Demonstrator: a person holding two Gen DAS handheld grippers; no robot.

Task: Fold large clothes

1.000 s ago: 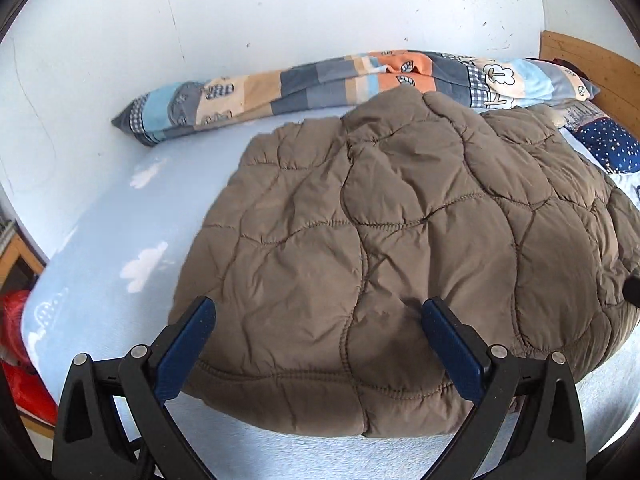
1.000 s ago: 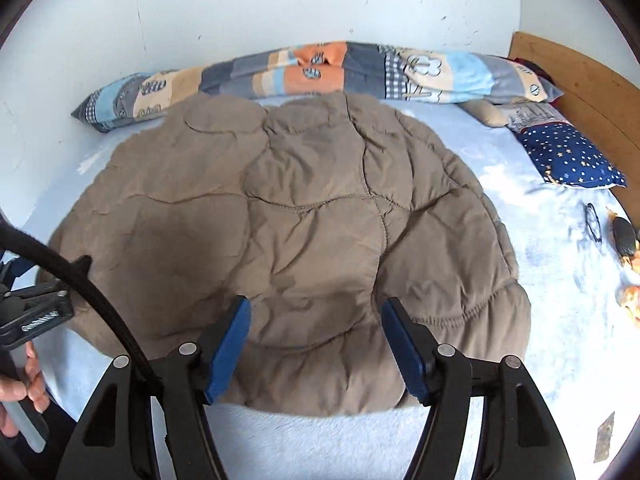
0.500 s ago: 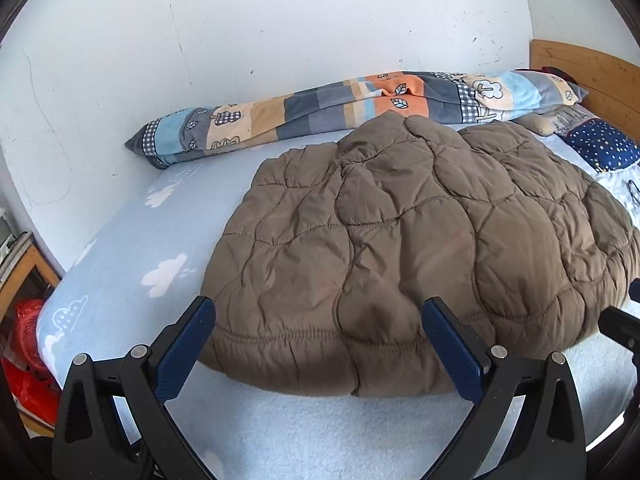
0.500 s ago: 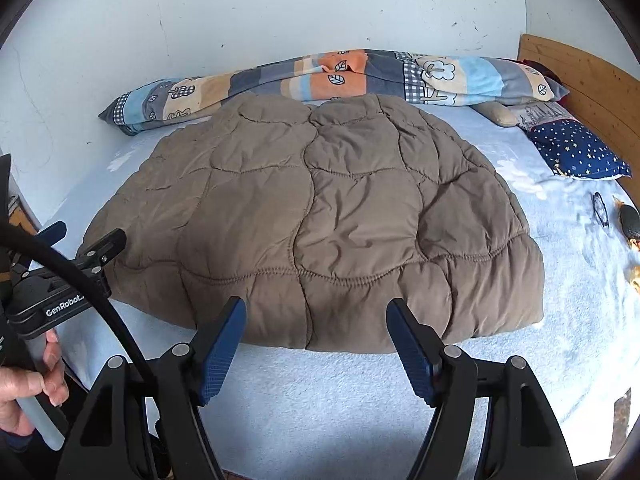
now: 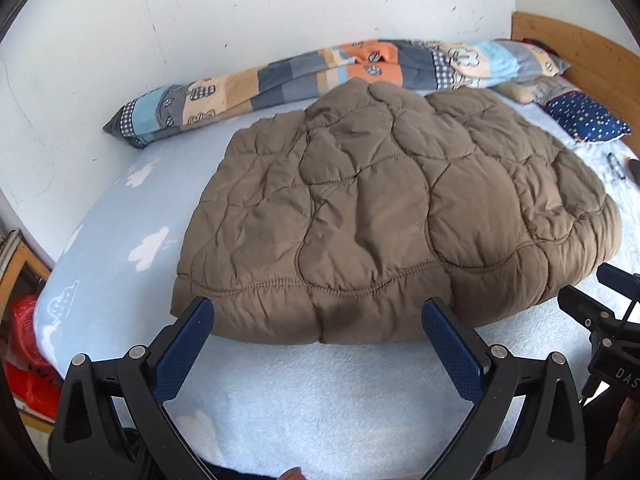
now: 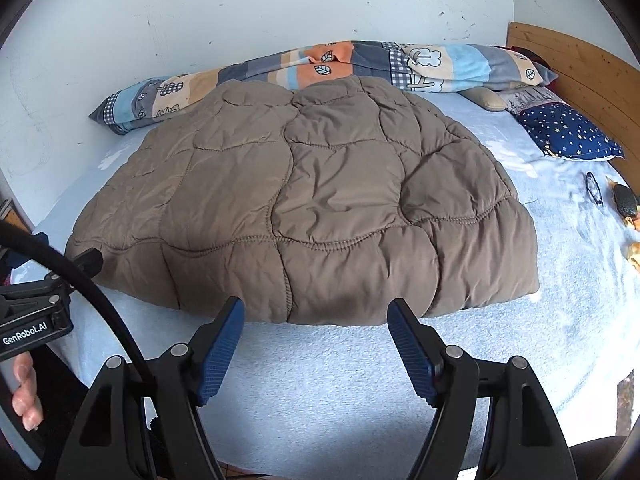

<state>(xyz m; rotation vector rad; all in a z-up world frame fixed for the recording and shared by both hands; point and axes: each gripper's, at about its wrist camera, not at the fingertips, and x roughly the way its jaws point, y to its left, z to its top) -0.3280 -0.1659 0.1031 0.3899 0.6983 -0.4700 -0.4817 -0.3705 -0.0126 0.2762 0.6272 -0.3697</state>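
A brown quilted padded coat (image 5: 384, 216) lies folded in a thick slab on the light blue bed sheet (image 5: 320, 392); it also fills the middle of the right wrist view (image 6: 312, 208). My left gripper (image 5: 318, 316) is open and empty, just short of the coat's near edge. My right gripper (image 6: 316, 320) is open and empty, also just short of that near edge. The right gripper's body shows at the right edge of the left wrist view (image 5: 600, 320), and the left gripper's body at the left of the right wrist view (image 6: 36, 312).
A patchwork pillow roll (image 6: 320, 68) lies along the white wall behind the coat. A navy star pillow (image 6: 568, 132), glasses (image 6: 594, 194) and small items lie right, by the wooden headboard (image 6: 580, 64). A red object (image 5: 24, 344) sits beyond the bed's left edge.
Both grippers have pulled back from the coat toward the bed's near edge. The coat now lies free of both grippers, with a strip of bare sheet in front of it.
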